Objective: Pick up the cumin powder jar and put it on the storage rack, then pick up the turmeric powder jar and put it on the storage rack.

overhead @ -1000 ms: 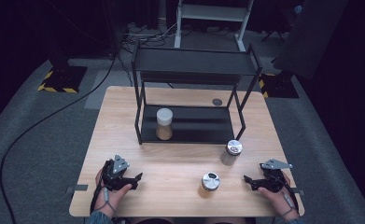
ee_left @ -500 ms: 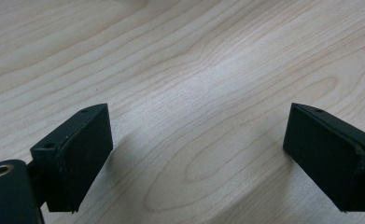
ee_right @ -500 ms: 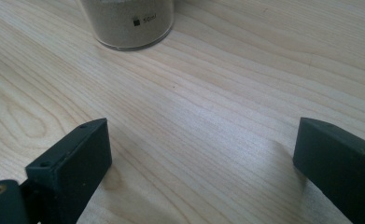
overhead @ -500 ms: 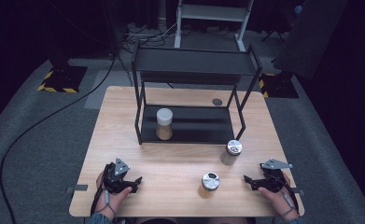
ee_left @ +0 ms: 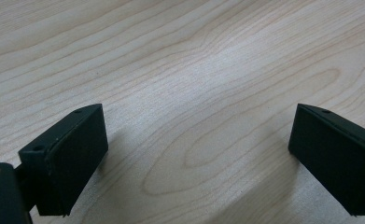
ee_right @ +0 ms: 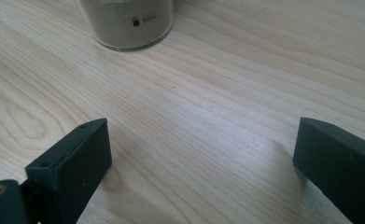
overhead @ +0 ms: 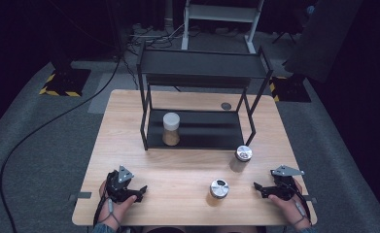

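No change against the frames a second and half a second back: both hands parked at the near table (overhead: 187, 145) edge, all jars in the same spots. Taken to mean work not yet begun, a rest pose before the first reach. Left gripper (overhead: 129, 190) at about 7 o'clock on the tabletop, jaws spread wide over bare wood in the left gripper view, nothing between them. Right gripper (overhead: 267, 189) at about 5 o'clock, jaws likewise spread and empty, aimed at the nearest jar (overhead: 219, 189), which stands upright at 6 o'clock, near but apart; base of that jar (ee_right: 126, 23) seen in the right gripper view at 11 o'clock, tan powder inside, printed label too small to trust. Second metal-lidded jar (overhead: 242, 157) upright just in front of the rack (overhead: 202, 68), toward 4 o'clock. White-lidded jar (overhead: 171, 128) standing on the rack's lower shelf, left of middle. Likely next: right gripper forward onto the nearest jar.
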